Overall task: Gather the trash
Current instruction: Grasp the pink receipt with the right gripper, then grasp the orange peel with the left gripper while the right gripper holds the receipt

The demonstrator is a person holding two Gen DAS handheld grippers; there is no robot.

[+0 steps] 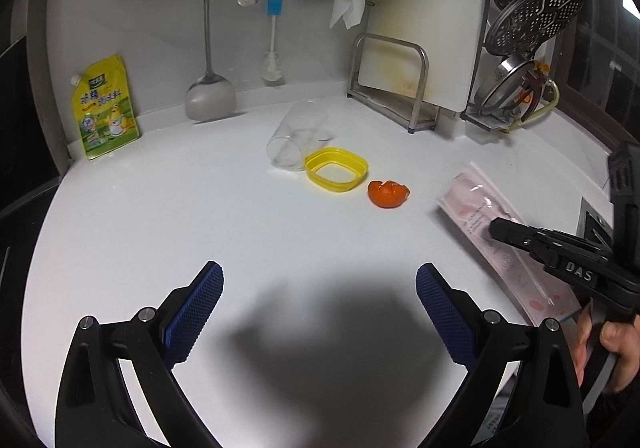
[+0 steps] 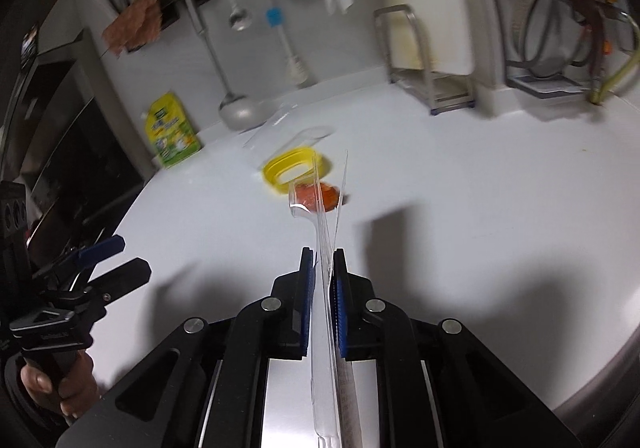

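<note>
My right gripper (image 2: 322, 254) is shut on a long clear and pink plastic wrapper (image 2: 328, 216), held edge-on above the white counter; it also shows in the left wrist view (image 1: 496, 224), with the right gripper (image 1: 500, 230) on it. My left gripper (image 1: 320, 280) is open and empty, low over the counter's front. An orange peel (image 1: 388, 193) lies mid-counter, right of a yellow plastic ring lid (image 1: 336, 169). A clear plastic cup (image 1: 298, 136) lies on its side behind the lid. In the right wrist view the peel (image 2: 320, 196) sits behind the wrapper.
A yellow-green seasoning pouch (image 1: 106, 108) leans at the back left. A ladle (image 1: 208, 88) and a brush (image 1: 274, 48) hang on the wall. A metal board rack (image 1: 396, 88) and a dish rack with strainers (image 1: 528, 28) stand at the back right.
</note>
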